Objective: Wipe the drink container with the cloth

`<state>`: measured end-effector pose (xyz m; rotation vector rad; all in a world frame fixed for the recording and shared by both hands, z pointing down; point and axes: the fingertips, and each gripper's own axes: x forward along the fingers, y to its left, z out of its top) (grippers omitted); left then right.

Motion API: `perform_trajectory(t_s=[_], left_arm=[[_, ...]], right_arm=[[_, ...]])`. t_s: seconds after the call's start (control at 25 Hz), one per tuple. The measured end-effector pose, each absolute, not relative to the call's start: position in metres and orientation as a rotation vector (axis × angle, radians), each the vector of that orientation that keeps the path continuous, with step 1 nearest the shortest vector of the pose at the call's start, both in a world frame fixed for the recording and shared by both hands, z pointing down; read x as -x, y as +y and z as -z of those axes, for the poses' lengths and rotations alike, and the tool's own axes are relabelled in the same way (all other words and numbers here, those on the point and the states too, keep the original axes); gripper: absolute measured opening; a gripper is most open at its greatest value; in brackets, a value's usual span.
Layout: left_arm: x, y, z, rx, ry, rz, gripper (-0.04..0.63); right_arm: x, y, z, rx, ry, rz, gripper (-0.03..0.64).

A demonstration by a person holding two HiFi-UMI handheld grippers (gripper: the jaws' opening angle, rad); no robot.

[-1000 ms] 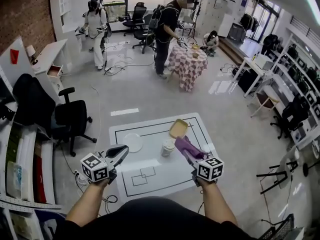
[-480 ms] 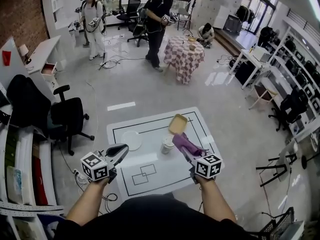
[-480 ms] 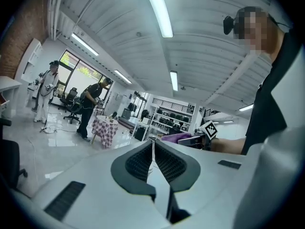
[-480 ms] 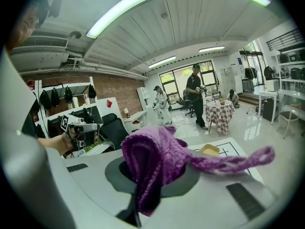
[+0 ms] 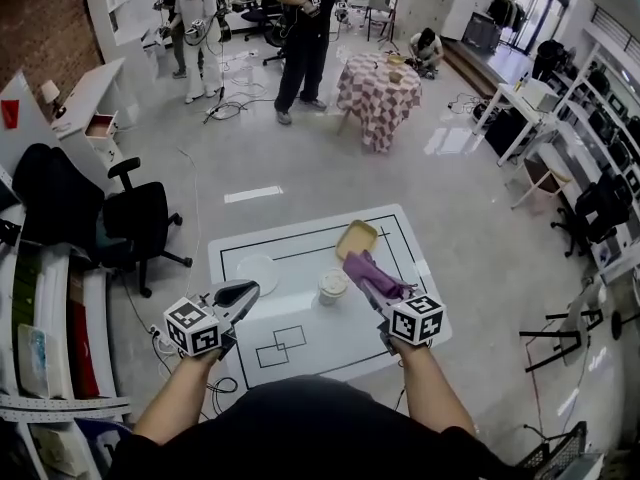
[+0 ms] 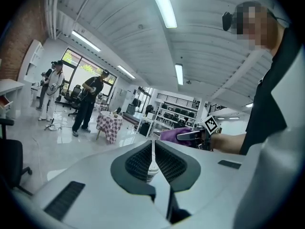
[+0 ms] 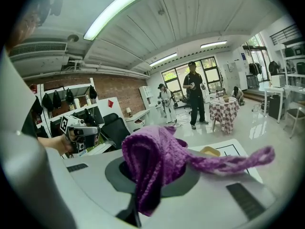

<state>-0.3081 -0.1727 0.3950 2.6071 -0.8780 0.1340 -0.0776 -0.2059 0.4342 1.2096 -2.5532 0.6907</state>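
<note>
The drink container (image 5: 332,286) is standing upright near the middle of the tabletop (image 5: 300,353), a little toward its right edge. Just beside it on the right, the purple cloth (image 5: 358,265) is hanging in the air, pinched in the right hand-held gripper (image 5: 368,280). That gripper's own view is showing the jaws clamped on a bunched fold, with one long tail trailing off to the right. The left hand-held gripper (image 5: 246,291) is hovering above the left half of the tabletop, well apart from the container, its jaws pressed together with nothing between them.

Both bare forearms are reaching forward from the near edge, and each gripper is pointing slightly downward, toward the far edge.

A yellow dish (image 5: 356,238) is lying toward the far right corner, and a white plate (image 5: 262,273) is sitting near the left edge. Only the head view is giving this layout. The left gripper view is catching the container just past its closed tips, with the cloth beyond, while the right gripper view is hiding the container behind the cloth.
</note>
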Motion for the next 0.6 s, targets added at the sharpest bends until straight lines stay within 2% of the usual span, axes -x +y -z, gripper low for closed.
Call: perform_trajectory(t_s=[0.28,0.6], left_arm=[[0.253,-0.208,-0.447,-2.549,-0.868,-0.284,0.041],[0.19,-0.227,-0.512,-2.537,-0.708,-0.558,0.188]], right_arm=[[0.053,-0.243,-0.466,-1.102,-2.546,-0.734,0.072],[0.058,-0.265,-0.497,-0.921,-2.59,-0.805,0.072]])
